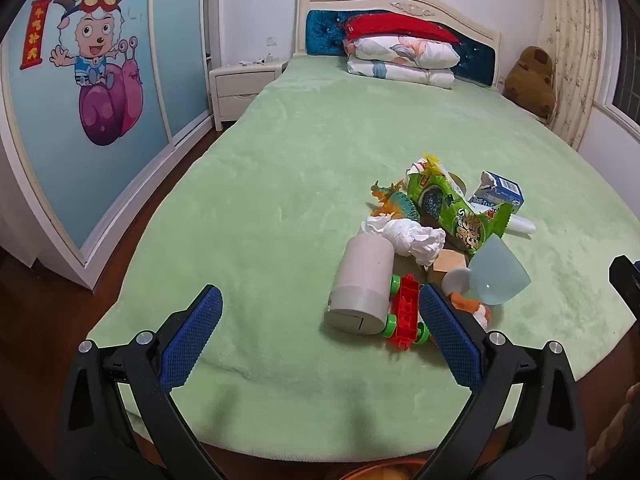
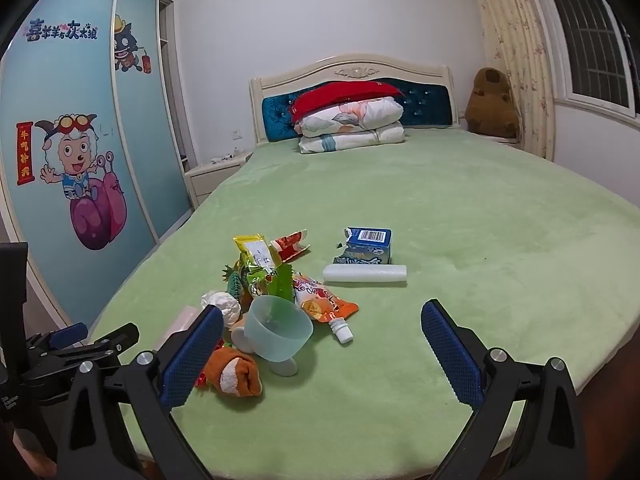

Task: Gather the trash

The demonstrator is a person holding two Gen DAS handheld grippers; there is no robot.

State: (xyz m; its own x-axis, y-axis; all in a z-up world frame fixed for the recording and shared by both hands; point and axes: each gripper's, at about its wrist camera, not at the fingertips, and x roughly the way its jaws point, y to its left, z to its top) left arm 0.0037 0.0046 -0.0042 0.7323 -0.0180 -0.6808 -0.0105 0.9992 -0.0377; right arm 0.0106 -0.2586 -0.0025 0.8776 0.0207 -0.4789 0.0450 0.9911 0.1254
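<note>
A pile of trash and toys lies on the green bed [image 1: 280, 184]. In the left wrist view it holds a grey cylinder [image 1: 362, 286], crumpled white tissue [image 1: 416, 238], a green snack bag [image 1: 456, 208], a torn blue carton [image 1: 500, 192], a pale blue cup [image 1: 498, 274] and a red toy car [image 1: 406, 316]. The right wrist view shows the cup [image 2: 278, 330], an orange drink pouch [image 2: 324, 300], the carton [image 2: 366, 246], a white roll [image 2: 365, 273] and an orange sock [image 2: 236, 372]. My left gripper [image 1: 320, 302] is open, left of the pile. My right gripper [image 2: 322, 320] is open, just before it.
A folded quilt and red pillow [image 2: 348, 120] sit at the headboard. A cartoon wardrobe [image 1: 92, 92] and nightstand [image 1: 240, 84] stand left of the bed. A brown plush [image 2: 490, 104] sits by the curtain. An orange container rim [image 1: 384, 472] shows below the bed's edge.
</note>
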